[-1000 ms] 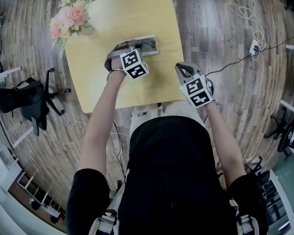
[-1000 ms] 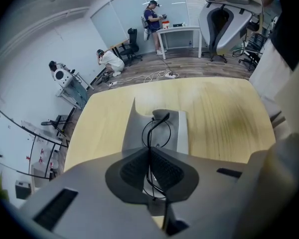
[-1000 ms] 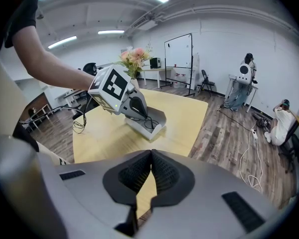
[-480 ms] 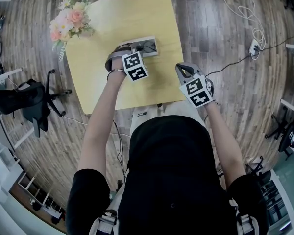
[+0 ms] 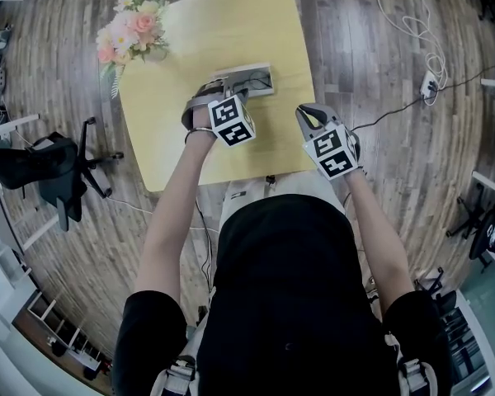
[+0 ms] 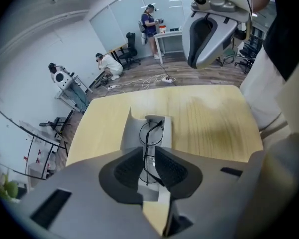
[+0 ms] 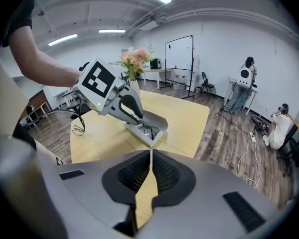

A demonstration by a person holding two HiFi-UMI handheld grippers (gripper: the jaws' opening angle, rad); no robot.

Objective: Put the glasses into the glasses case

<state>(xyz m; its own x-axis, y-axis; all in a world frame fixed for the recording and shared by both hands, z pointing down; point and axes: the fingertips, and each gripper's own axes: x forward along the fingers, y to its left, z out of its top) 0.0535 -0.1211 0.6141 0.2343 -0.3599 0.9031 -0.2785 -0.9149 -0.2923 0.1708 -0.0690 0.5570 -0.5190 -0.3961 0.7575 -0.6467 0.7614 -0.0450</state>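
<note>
- Black-framed glasses point(image 6: 152, 132) lie in the pale glasses case point(image 6: 131, 133) beneath the left hand-held gripper point(image 6: 149, 153). Its jaws have just been opening and stand narrowly apart, with the frame in the gap but not gripped.
- Right hand-held gripper point(image 7: 151, 152): jaws together, empty.

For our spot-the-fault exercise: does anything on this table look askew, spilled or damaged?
Nothing stands out. The glasses lie inside the open glasses case, which sits flat on the table. The flowers sit at one corner. No spill or damage shows.

Tabletop point(image 5: 231, 23) open beside case point(image 5: 254, 78) — flowers point(image 5: 132, 33) block one corner.
</note>
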